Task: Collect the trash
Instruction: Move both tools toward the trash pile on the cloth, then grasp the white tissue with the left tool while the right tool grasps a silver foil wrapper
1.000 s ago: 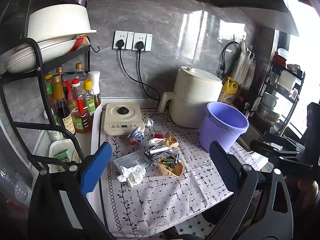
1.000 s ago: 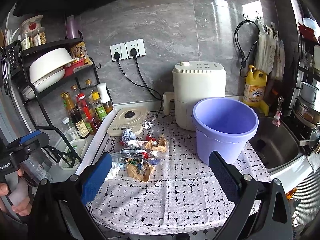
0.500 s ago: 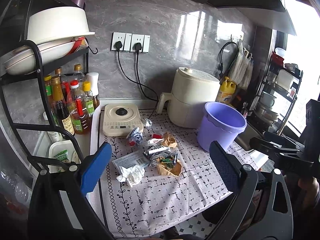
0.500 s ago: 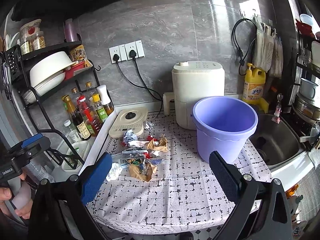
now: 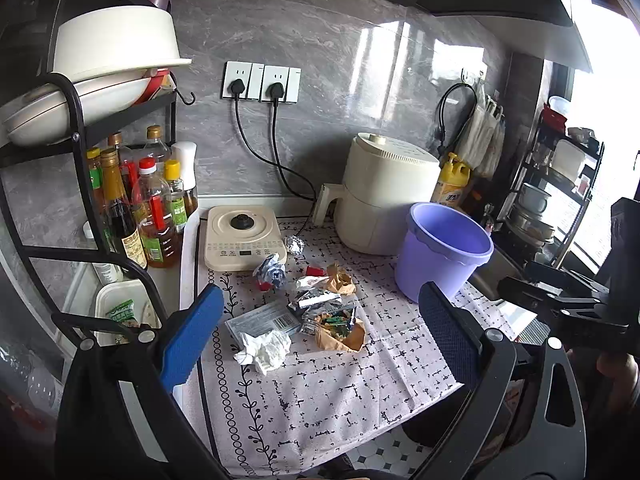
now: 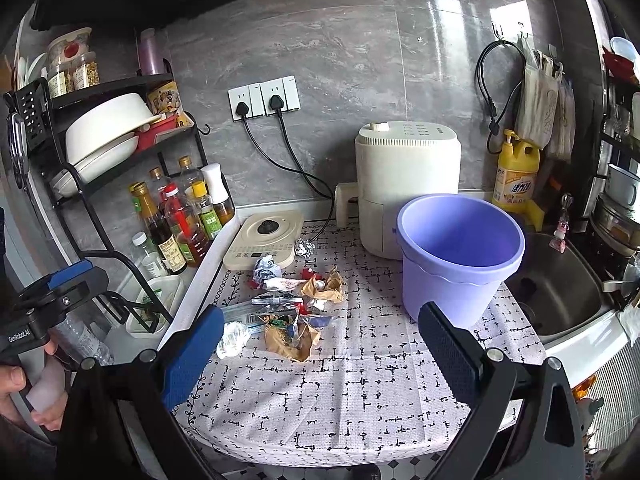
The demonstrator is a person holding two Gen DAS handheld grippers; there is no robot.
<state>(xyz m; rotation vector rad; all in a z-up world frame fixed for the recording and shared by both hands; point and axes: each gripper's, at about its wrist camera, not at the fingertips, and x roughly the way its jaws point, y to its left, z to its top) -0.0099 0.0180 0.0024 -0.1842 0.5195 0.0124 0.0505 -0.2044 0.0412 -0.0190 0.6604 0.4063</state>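
A pile of trash lies on the patterned cloth: a crumpled white tissue (image 5: 264, 350), a flat grey packet (image 5: 262, 322), silver wrappers (image 5: 316, 302), brown paper (image 5: 342, 334) and a foil ball (image 5: 295, 245). The pile also shows in the right wrist view (image 6: 288, 308). An empty purple bucket (image 5: 442, 258) (image 6: 460, 260) stands right of the pile. My left gripper (image 5: 320, 332) is open and empty, held back above the counter's front edge. My right gripper (image 6: 320, 354) is open and empty, likewise short of the pile.
A cream induction cooker (image 5: 244, 238) and a cream air fryer (image 5: 386, 194) stand behind the trash. A black rack with sauce bottles (image 5: 152, 216) and bowls is at left. A sink (image 6: 560, 292) and yellow detergent bottle (image 6: 516, 176) are at right.
Both views have shifted only slightly; the grippers stay open and the trash and bucket have not moved.
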